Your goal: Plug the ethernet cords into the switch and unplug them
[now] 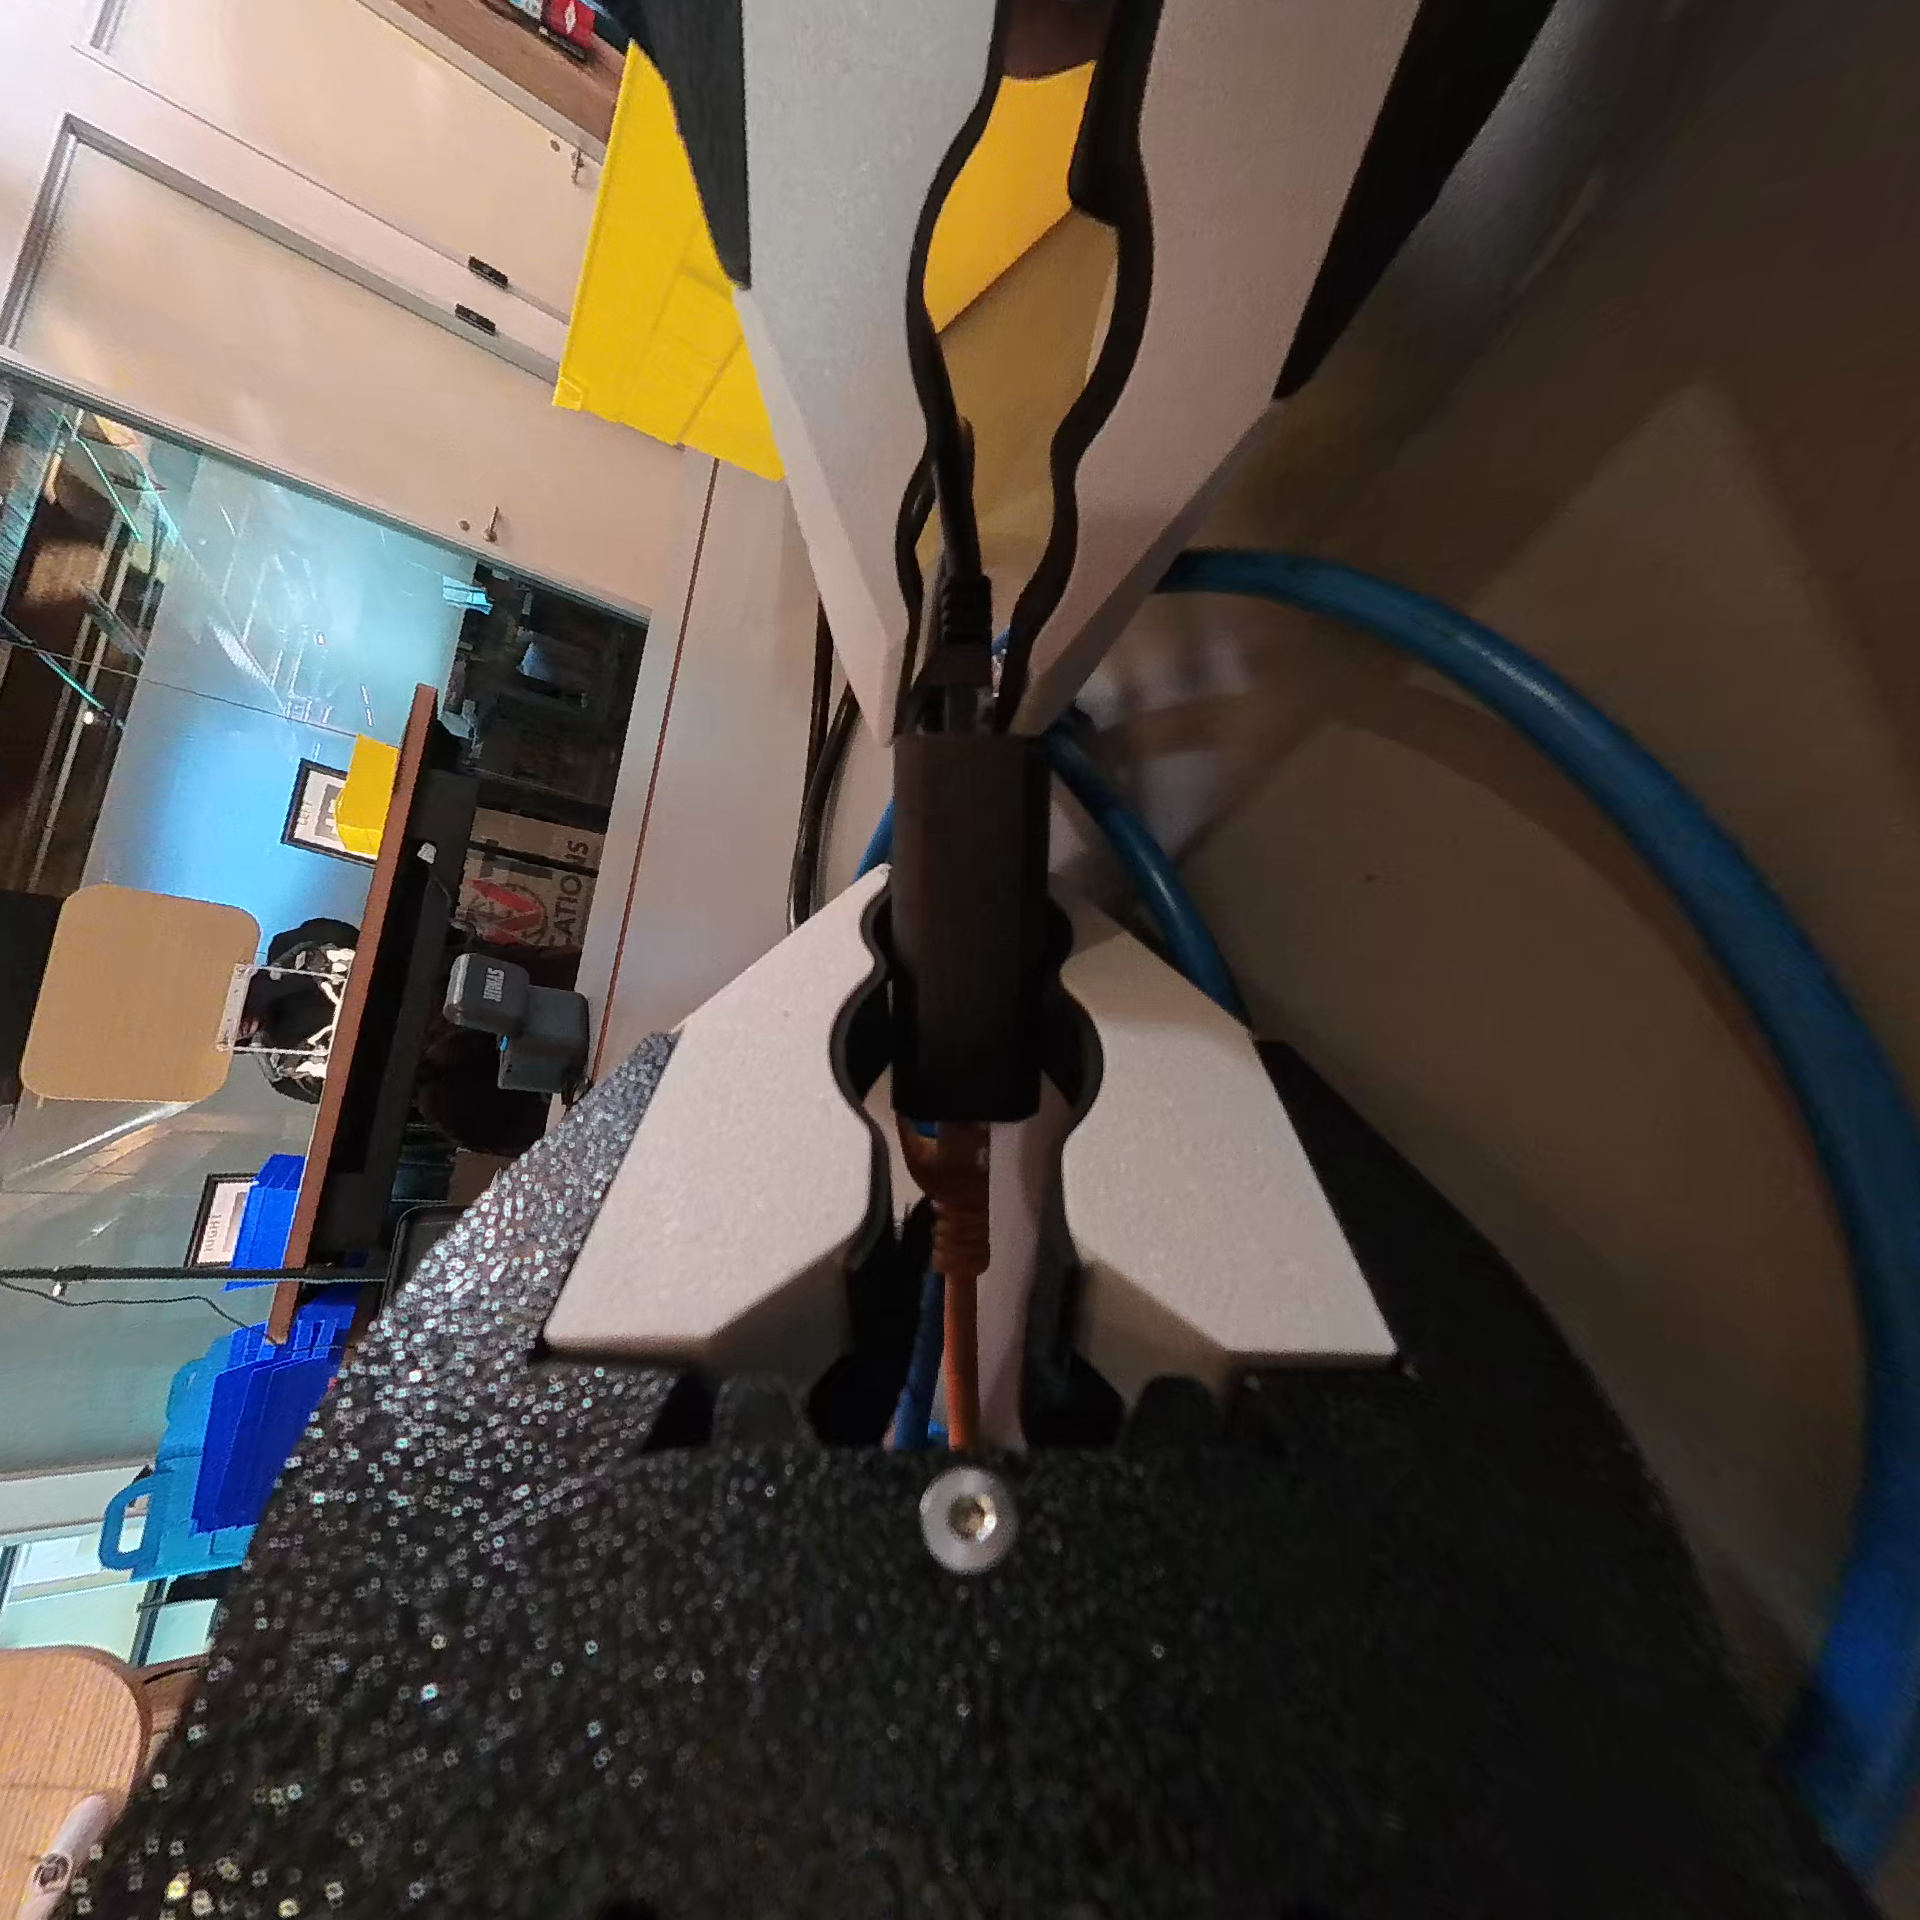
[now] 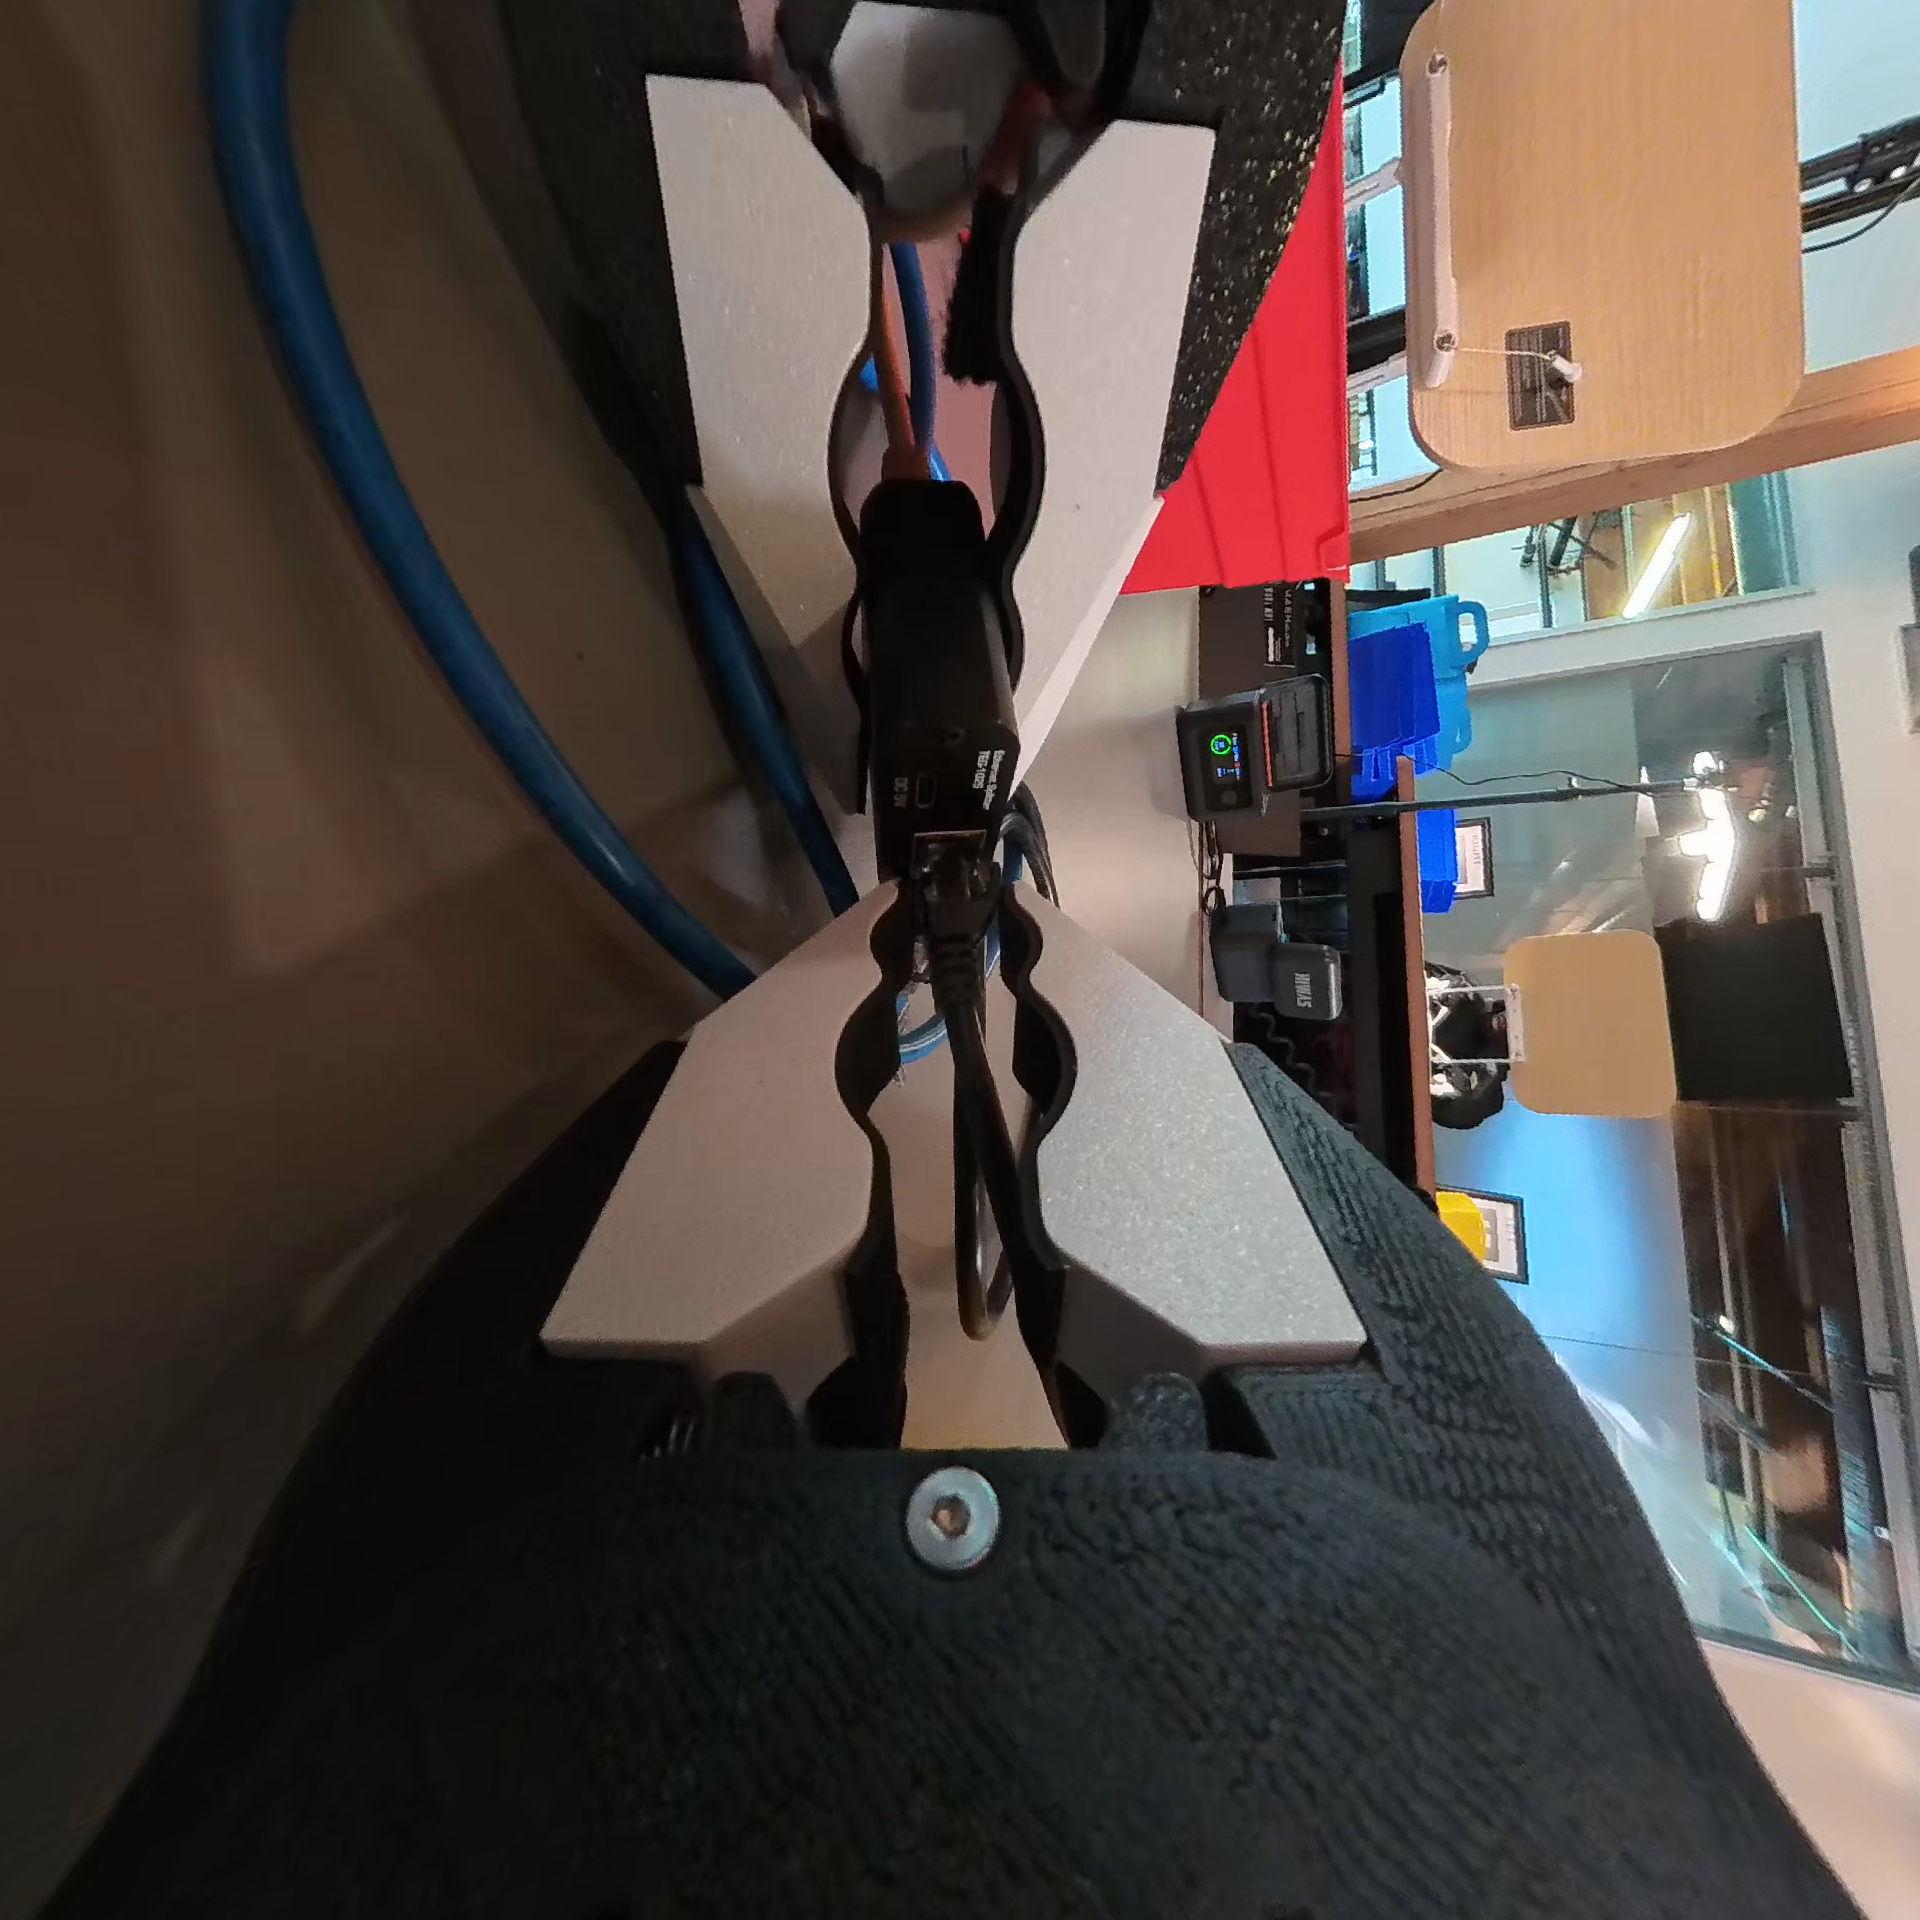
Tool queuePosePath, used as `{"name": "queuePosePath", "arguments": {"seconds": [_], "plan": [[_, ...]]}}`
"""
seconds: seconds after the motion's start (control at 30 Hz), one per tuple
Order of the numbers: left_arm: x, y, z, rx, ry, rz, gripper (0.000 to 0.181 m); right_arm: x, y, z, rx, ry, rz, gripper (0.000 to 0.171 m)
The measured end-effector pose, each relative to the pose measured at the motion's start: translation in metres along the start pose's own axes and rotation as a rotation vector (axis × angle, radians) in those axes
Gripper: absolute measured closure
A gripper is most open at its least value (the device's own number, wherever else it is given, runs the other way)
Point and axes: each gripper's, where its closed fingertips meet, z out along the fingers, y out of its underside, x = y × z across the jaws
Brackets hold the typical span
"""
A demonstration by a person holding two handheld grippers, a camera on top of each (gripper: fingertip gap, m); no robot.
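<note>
Left gripper [image 1: 966, 997] is clamping the switch [image 1: 966, 925]; right gripper [image 2: 951, 935] facing it is pinching the black plug [image 2: 951, 914] at its port.

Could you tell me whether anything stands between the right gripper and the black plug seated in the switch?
Nothing visible does. The right gripper already sits around the black plug at the switch, which the left gripper holds from the far end.

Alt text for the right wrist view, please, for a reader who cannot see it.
The right tool is closed on a black ethernet cord plugged into a small black switch, which the left tool grips from the far end. Orange and blue cords leave the switch's far side.
</note>
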Motion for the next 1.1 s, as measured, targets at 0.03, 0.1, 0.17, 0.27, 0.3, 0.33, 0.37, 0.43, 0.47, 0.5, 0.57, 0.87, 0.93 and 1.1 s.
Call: {"name": "queuePosePath", "arguments": {"seconds": [0.03,0.1,0.17,0.27,0.3,0.33,0.37,0.43,0.47,0.5,0.57,0.87,0.93,1.1], "plan": [[0.0,0.0,0.0,0.0,0.0,0.001,0.159,0.0,0.0,0.0,0.0,0.0,0.0,0.157],[0.0,0.0,0.0,-0.001,-0.001,0.002,0.159,0.0,0.0,0.0,0.0,0.0,0.003,0.157],[0.0,0.0,0.0,-0.001,-0.001,0.002,0.159,0.0,0.0,0.0,0.0,0.0,0.004,0.157],[0.0,0.0,0.0,-0.001,-0.001,0.002,0.159,0.0,0.0,0.001,0.0,0.0,0.003,0.157],[0.0,0.0,0.0,-0.001,-0.001,0.002,0.159,0.0,0.0,0.001,0.0,0.0,0.003,0.157],[0.0,0.0,0.0,-0.001,-0.001,0.002,0.159,0.0,0.0,0.001,0.0,0.001,0.003,0.157],[0.0,0.0,0.0,-0.001,-0.001,0.002,0.159,0.0,0.0,0.001,0.0,0.001,0.003,0.157],[0.0,0.0,0.0,-0.001,-0.001,0.002,0.159,0.0,0.0,0.001,0.0,0.001,0.004,0.158],[0.0,0.0,0.0,-0.001,-0.001,0.002,0.159,0.0,0.0,0.001,0.0,0.001,0.003,0.158],[0.0,0.0,0.0,-0.001,0.0,0.001,0.159,0.0,0.0,0.001,0.0,0.001,0.003,0.158],[0.001,0.0,0.0,-0.001,0.015,-0.017,0.159,0.0,-0.001,0.001,0.003,0.0,0.008,0.158],[0.007,-0.022,-0.021,0.152,0.235,-0.324,0.16,0.005,-0.022,-0.022,0.116,-0.125,0.229,0.159],[0.003,-0.028,-0.028,0.156,0.283,-0.395,0.159,0.012,-0.027,-0.027,0.148,-0.116,0.268,0.158],[-0.001,-0.034,-0.038,0.148,0.367,-0.443,0.16,0.022,-0.036,-0.034,0.21,-0.095,0.321,0.157]]}}
